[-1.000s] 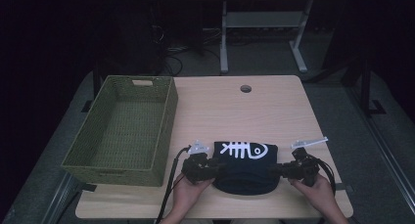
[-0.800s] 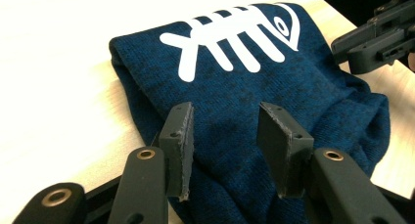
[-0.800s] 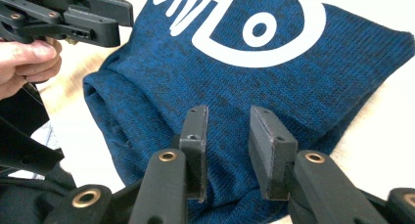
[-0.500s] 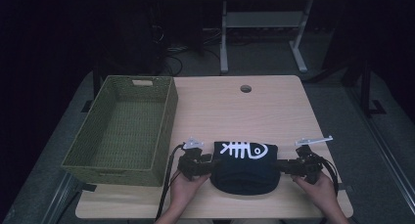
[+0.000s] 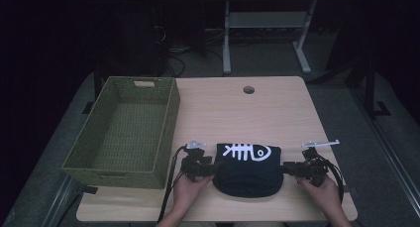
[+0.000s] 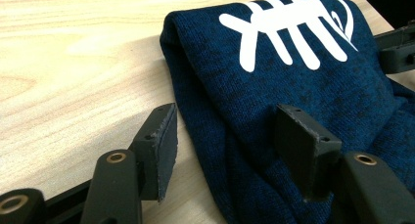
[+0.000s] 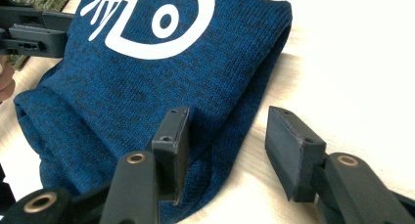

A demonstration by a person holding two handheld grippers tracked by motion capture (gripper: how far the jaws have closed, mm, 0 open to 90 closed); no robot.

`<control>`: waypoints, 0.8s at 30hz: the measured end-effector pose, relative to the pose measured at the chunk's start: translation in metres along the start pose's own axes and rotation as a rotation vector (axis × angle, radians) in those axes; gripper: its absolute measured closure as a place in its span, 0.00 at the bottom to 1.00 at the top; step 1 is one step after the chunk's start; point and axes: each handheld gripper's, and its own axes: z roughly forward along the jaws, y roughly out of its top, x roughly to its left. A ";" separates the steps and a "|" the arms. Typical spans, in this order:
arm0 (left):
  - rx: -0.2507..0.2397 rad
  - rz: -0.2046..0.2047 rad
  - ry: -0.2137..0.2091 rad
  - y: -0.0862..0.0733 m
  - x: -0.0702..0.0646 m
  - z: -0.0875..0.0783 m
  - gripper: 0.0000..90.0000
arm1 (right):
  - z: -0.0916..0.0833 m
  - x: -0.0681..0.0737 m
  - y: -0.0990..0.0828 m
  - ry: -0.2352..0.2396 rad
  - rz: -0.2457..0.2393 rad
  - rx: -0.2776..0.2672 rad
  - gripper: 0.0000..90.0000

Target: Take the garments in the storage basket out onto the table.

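Folded garment (image 5: 249, 169) is flanked by left gripper (image 5: 207, 168) and right gripper (image 5: 291, 169), both spread apart, unclenched. Each edge should be taken deeply between the jaws before closing.

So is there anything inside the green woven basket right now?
No, the green woven basket shows a bare woven floor; the folded navy fish-bone garment lies on the table beside it.

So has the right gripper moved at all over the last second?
Yes. The right gripper has slid in toward the folded blue garment and slightly toward the table's near edge, judged in the high view.
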 end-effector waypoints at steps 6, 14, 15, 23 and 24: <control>0.000 -0.015 -0.010 0.000 0.002 -0.001 0.46 | -0.002 -0.004 -0.001 0.028 0.047 -0.040 0.63; 0.014 -0.033 -0.036 0.000 0.002 0.002 0.46 | 0.004 -0.003 -0.001 0.032 0.051 -0.015 0.66; 0.015 -0.033 -0.042 0.000 0.002 0.002 0.46 | 0.004 -0.003 -0.001 0.034 0.054 -0.015 0.66; 0.025 -0.043 -0.067 0.001 0.001 0.006 0.46 | 0.007 0.000 -0.001 0.047 0.051 -0.011 0.67; 0.027 -0.049 -0.066 0.001 0.002 0.006 0.47 | 0.008 0.000 -0.001 0.052 0.048 -0.009 0.67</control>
